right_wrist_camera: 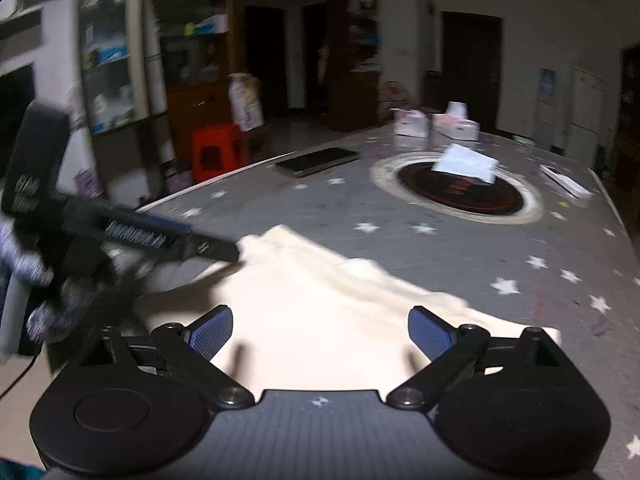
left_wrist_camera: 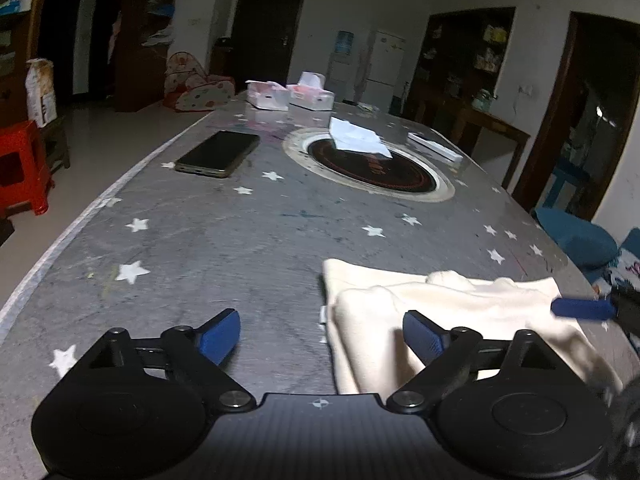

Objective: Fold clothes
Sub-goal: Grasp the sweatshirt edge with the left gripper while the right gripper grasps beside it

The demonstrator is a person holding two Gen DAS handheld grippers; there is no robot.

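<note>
A cream garment [left_wrist_camera: 420, 316] lies folded on the grey star-print tablecloth [left_wrist_camera: 224, 248], near the front right of the left wrist view. My left gripper [left_wrist_camera: 320, 334] hovers open at the garment's left edge, its right finger over the cloth, nothing between the fingers. In the right wrist view the same cream garment [right_wrist_camera: 320, 308] spreads under my right gripper [right_wrist_camera: 320, 334], which stands open and empty above it. The right gripper's blue fingertip [left_wrist_camera: 580, 309] shows at the garment's right edge. The left gripper's body [right_wrist_camera: 132, 236] appears blurred at the left, by the garment's far corner.
A dark phone [left_wrist_camera: 218, 153] lies at the left of the table. A round black hotplate [left_wrist_camera: 370, 164] with a white paper packet [left_wrist_camera: 358, 136] sits mid-table. Two tissue boxes [left_wrist_camera: 290, 95] stand at the far end, a flat white box [left_wrist_camera: 434, 146] at the right. A red stool [left_wrist_camera: 22, 164] stands beside the table.
</note>
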